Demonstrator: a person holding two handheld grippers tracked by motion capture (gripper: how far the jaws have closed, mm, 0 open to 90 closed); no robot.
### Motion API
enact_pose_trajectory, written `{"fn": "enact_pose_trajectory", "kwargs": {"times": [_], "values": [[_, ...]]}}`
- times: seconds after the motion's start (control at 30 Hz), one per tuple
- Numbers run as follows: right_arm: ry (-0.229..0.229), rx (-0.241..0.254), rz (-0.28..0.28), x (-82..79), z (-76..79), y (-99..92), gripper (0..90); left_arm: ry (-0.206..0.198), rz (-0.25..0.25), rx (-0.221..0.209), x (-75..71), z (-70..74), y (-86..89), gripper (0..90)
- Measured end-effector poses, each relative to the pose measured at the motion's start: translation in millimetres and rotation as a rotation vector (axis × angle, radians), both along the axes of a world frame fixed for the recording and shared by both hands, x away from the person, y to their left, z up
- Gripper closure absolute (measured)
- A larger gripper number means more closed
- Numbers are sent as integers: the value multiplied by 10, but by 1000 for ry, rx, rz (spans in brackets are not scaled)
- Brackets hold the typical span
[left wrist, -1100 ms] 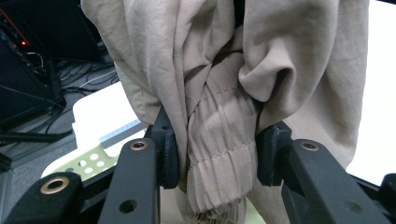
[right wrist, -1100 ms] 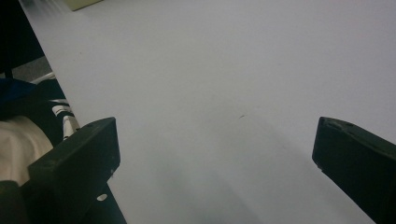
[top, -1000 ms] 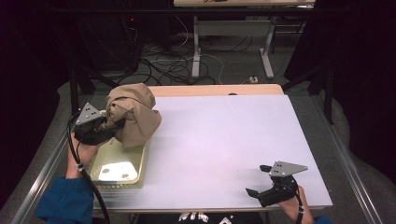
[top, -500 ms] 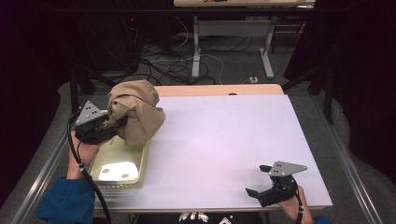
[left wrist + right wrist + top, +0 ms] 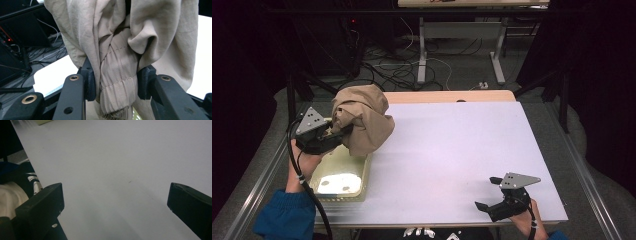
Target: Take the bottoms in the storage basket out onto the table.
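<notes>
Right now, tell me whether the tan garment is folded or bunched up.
Bunched up. The tan garment hangs in a crumpled wad from the left tool, whose pads pinch its gathered waistband.

A white table with a wooden far edge stands in a dark room, black curtains at nine and three o'clock. At twelve o'clock, grey floor carries tangled cables and the white legs of another desk, lit from above

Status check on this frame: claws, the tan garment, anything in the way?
Left claw shut on tan garment, bunched, held above yellow bin. Right claw open, empty, low over white table. Nothing in the way.
</notes>
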State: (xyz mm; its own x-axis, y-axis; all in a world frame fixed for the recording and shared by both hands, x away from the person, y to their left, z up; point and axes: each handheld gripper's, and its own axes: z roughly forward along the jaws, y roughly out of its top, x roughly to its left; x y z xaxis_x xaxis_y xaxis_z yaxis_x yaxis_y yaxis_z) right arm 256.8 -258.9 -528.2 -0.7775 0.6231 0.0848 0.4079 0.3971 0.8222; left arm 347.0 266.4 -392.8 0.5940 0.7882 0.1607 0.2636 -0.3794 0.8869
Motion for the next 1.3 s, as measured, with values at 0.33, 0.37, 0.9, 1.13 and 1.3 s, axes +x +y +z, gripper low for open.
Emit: {"fn": "enact_pose_trajectory", "kwargs": {"times": [0.33, 0.37, 0.9, 1.13, 1.3], "values": [[-2, -4, -3, 1, -2, 3, 4, -3, -23, 2, -4, 23, -65, 607], [-2, -3, -4, 1, -2, 2, 4, 0, -28, 2, -4, 26, -72, 607], [-1, 13, -5, -5, -5, 5, 5, -4, -72, 3, 18, 54, -227, 607], [5, 11, -6, -10, 0, 3, 5, -6, -87, 4, 23, 65, -285, 607], [5, 12, -6, -12, 2, 3, 3, -9, -106, 0, 30, 71, -321, 607]]}}
